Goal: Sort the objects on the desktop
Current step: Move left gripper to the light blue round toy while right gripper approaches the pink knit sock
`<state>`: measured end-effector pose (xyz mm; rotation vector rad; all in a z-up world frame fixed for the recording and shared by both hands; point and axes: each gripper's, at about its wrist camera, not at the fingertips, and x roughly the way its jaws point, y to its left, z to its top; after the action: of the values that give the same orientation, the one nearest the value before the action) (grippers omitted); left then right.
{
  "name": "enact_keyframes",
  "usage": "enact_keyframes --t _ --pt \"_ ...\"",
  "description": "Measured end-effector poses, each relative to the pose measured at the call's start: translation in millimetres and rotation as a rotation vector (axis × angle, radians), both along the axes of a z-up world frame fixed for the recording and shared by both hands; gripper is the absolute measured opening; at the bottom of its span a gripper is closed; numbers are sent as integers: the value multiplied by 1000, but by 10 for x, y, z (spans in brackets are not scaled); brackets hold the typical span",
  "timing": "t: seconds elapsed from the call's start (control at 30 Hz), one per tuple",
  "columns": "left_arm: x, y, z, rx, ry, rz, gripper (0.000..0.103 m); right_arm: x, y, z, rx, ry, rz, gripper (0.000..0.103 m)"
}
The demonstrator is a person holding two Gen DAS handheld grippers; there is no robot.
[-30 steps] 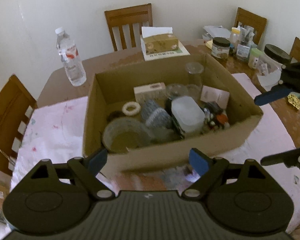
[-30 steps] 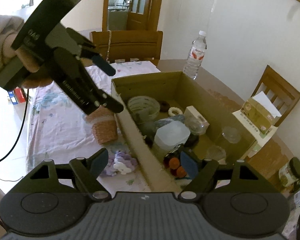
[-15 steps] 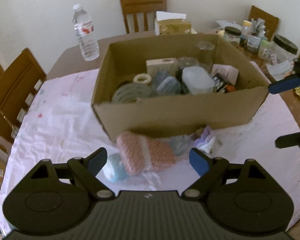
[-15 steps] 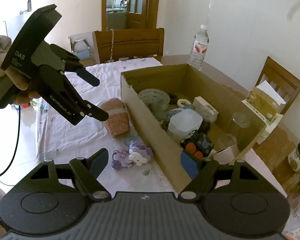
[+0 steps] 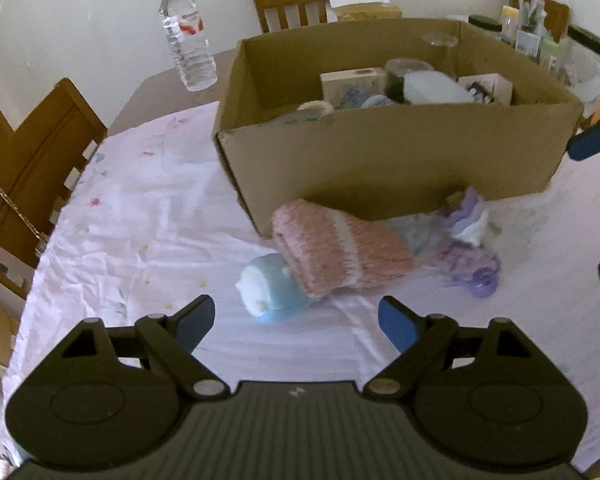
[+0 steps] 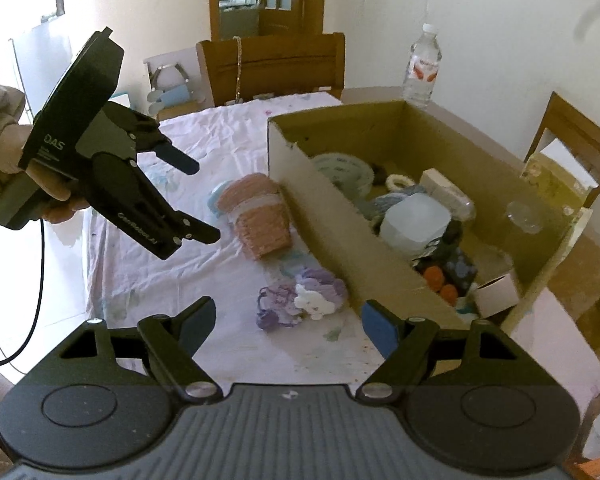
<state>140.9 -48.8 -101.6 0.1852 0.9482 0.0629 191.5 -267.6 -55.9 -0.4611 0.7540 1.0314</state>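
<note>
A pink knitted roll lies on the pale cloth in front of the cardboard box, half over a light blue rolled cloth. To its right sits a purple and white knitted bundle. My left gripper hovers open just short of the blue roll, with nothing between its fingers. My right gripper has its jaws opening, empty, close above the purple bundle. The right wrist view also shows the left gripper held by a hand, near the pink roll.
The box holds several items: a plastic container, tape rolls, small cartons and glass jars. A water bottle stands behind it. Wooden chairs ring the table. Jars and bottles crowd the far right.
Both grippers have dropped toward the cloth in front of the box. The knitted rolls, earlier hidden below the left view, now lie right ahead. The right jaws have widened a little.
</note>
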Motion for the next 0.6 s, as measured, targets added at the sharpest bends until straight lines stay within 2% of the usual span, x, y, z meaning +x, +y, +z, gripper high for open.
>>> enact_keyframes --t 0.37,0.4,0.5,0.6 --pt "83 172 -155 31 -9 -42 79 24 270 -163 -23 65 -2 87" --pt "88 185 -166 26 -11 -54 76 14 292 -181 -28 64 0 87" --pt "133 234 -220 2 9 -87 59 -29 362 -233 -44 59 -16 87" --pt "155 277 -239 -9 13 -104 58 -86 407 -251 -43 75 -28 87"
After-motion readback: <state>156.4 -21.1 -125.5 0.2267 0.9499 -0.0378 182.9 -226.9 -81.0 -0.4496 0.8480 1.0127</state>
